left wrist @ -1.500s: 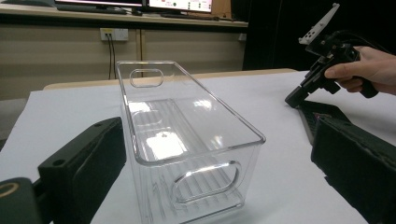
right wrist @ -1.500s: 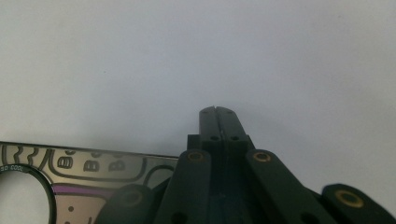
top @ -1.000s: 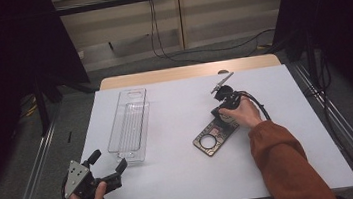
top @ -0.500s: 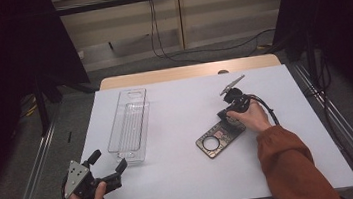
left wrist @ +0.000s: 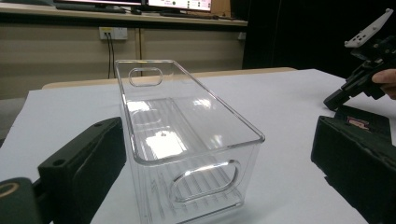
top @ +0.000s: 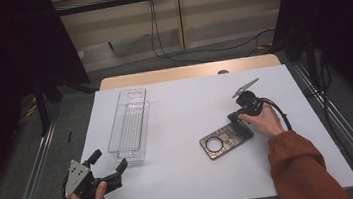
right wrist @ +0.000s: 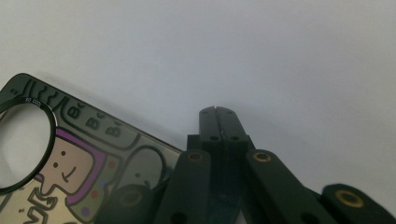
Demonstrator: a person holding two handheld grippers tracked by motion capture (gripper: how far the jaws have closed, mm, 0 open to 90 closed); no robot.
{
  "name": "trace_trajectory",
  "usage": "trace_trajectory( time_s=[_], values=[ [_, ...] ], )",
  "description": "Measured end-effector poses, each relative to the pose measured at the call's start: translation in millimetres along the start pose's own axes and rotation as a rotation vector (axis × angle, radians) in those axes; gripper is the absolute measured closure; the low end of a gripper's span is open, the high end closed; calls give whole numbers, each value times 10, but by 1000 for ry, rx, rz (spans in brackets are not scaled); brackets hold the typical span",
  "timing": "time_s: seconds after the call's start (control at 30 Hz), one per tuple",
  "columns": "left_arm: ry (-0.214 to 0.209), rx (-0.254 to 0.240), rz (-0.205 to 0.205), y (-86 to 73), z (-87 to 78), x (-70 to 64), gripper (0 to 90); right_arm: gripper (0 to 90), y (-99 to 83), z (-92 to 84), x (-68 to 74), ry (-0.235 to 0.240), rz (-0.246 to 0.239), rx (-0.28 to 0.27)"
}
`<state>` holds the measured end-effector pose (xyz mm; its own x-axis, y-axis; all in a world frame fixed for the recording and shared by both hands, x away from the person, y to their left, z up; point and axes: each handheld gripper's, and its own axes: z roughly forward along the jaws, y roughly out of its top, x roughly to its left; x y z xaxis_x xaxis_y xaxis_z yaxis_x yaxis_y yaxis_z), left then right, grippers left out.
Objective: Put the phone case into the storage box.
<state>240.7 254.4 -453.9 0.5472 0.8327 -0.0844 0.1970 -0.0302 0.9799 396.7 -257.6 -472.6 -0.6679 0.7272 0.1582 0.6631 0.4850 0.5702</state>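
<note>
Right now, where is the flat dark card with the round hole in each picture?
High view: the card lies right of centre on the white table, beside the right hand-held gripper.
Left gripper view: its dark edge sits at the far right.
Right gripper view: it fills the lower left corner.
Shared landmark: the right hand-held gripper next to it.

In the right gripper view, the flat card (right wrist: pixel 70 172) with a round hole and cartoon print ran off the left and bottom edges, and the right claw (right wrist: pixel 215 110) covered its near corner. Whether the closed tips touched the card could not be told. In the left gripper view, the left claw (left wrist: pixel 219 154) was cut by the bottom edge.
</note>
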Motion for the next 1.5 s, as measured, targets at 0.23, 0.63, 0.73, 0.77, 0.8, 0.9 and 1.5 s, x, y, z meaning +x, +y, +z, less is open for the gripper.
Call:
trace_trajectory(
  time_s=[0.23, 0.63, 0.73, 0.77, 0.8, 0.9, 1.5],
  values=[
    [5, 1, 1, -1, -4, 7, 34, 899, -116, -72, -25, 0, 11, -26],
    [-1, 0, 0, 0, 0, 0, 33, 900, -251, -197, 11, -20, -5, 2],
    [7, 2, 5, 0, -1, -1, 34, 900, -280, -215, 29, -26, -17, 3],
    [7, 1, 6, 1, -2, -1, 34, 900, -288, -227, 43, -31, -16, 15],
    [7, 1, 6, 1, -2, -2, 34, 900, -302, -228, 47, -23, -20, 4],
    [5, 0, 8, 1, -2, -1, 34, 900, -334, -260, 60, -30, -40, 16],
    [16, -7, -8, 2, -5, -15, 34, 900, -555, -391, 194, -24, -43, 3]
  ],
)
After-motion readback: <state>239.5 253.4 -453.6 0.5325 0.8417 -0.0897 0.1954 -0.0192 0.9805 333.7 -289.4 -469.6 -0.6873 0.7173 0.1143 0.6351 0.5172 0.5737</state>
